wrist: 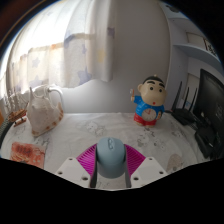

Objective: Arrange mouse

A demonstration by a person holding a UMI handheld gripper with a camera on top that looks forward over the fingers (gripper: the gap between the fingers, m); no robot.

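Gripper [111, 170] closed on mouse [110, 155], pads hugging both sides, likely to carry it somewhere; toy [150, 103] far ahead.

I've got the tongs [110, 170] low over the table [90, 130], and a pale blue-grey mouse [110, 155] sits between the two magenta pads [89, 158]. I can't tell from here whether both fingers press on it. Beyond them, to the right, a cartoon boy figurine [150, 102] stands upright. Off to the left there's a clear bag [43, 110], with an orange packet [25, 154] nearer me. A dark monitor [212, 110] stands further right.
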